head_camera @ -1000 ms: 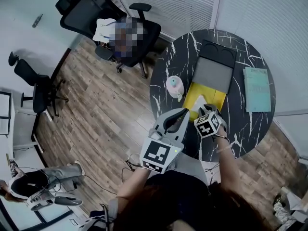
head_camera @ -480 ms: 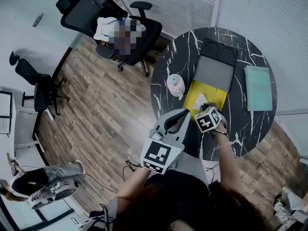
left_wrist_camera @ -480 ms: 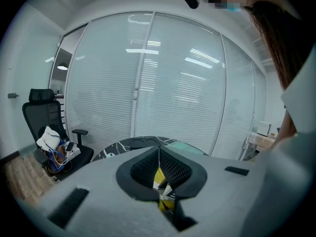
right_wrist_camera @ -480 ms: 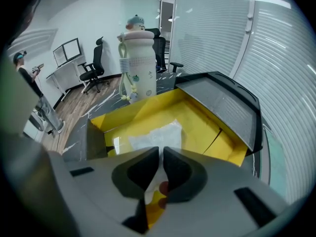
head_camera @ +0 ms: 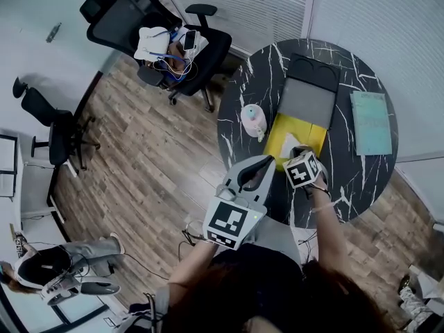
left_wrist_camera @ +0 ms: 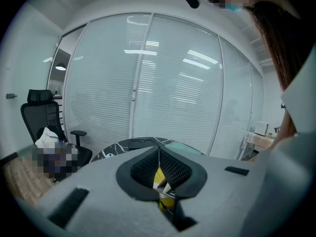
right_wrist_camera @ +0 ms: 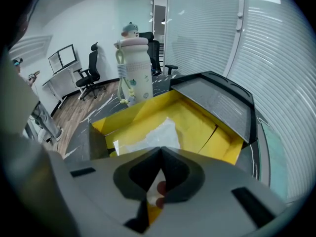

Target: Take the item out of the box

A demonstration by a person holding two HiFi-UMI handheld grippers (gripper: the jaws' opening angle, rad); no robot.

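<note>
We find the right gripper clamped on the near edge of the white packet lying in the yellow box, the left gripper idle with jaws together at the table's near edge, and we judge the lift is next, straight up past the walls, bottle left, lid far.

Open yellow box, crinkled white packet lying inside
</note>
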